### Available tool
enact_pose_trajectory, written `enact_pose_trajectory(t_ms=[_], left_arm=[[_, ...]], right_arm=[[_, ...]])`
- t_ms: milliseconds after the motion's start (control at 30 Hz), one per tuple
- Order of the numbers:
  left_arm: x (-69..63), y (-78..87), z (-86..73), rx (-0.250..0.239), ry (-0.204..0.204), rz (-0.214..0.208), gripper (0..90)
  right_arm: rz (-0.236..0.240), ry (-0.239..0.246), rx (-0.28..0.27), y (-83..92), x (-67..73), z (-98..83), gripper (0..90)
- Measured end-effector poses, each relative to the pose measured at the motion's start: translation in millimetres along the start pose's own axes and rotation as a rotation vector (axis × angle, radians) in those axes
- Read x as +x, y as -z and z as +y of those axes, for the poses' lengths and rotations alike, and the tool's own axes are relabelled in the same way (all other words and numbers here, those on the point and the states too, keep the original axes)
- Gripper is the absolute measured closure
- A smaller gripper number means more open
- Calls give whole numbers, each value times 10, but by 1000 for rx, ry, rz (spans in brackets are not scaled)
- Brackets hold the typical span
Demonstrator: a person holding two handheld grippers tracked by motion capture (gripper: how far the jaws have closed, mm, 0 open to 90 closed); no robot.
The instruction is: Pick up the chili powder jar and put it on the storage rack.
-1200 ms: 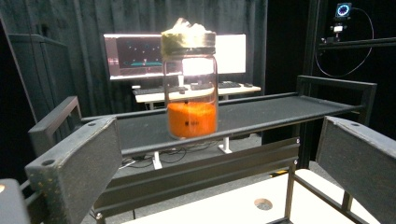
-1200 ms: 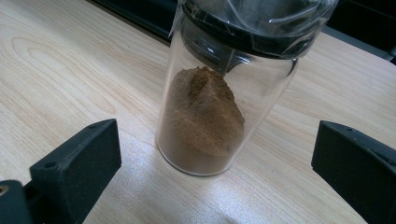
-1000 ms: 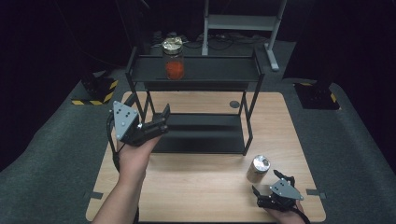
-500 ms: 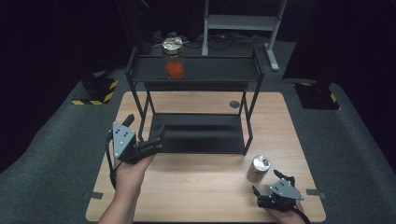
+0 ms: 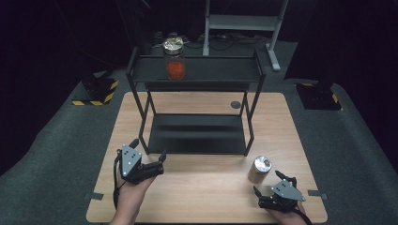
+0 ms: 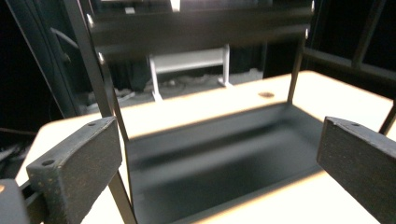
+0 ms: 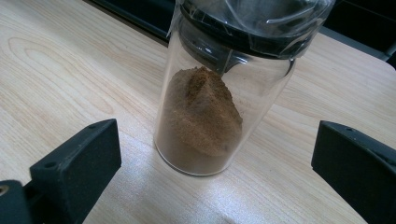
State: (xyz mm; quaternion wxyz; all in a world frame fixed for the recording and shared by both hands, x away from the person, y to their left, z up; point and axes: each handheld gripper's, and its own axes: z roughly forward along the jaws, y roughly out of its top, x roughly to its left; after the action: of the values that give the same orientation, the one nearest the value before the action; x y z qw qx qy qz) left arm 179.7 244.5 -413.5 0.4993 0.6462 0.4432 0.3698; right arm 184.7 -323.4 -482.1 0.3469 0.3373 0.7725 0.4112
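Drawn back from the black rack (image 5: 197, 133) toward the table's near edge, the left gripper (image 5: 157, 165) hovers spread and empty, while the right gripper (image 5: 268, 192), jaws wide, faces the brown-powder jar (image 7: 212, 100) standing just ahead, where an off-centre close could tip it

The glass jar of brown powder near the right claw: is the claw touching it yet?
Apart. In the right gripper view, the glass jar of brown powder stands on the table with bare wood showing between it and both open jaws of the right claw.
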Motion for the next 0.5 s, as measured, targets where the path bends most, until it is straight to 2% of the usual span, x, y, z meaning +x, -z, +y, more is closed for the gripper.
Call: enact_pose_trajectory(t_ms=[233, 400, 500], left_arm=[[73, 43, -234, 31, 46, -16, 3], [50, 62, -405, 94, 14, -2, 3], [49, 56, -504, 130, 17, -2, 3]], right_arm=[[-2, -1, 0, 0, 4, 1, 4], [-4, -2, -1, 1, 6, -2, 4], [-4, -4, -2, 2, 9, -3, 4]])
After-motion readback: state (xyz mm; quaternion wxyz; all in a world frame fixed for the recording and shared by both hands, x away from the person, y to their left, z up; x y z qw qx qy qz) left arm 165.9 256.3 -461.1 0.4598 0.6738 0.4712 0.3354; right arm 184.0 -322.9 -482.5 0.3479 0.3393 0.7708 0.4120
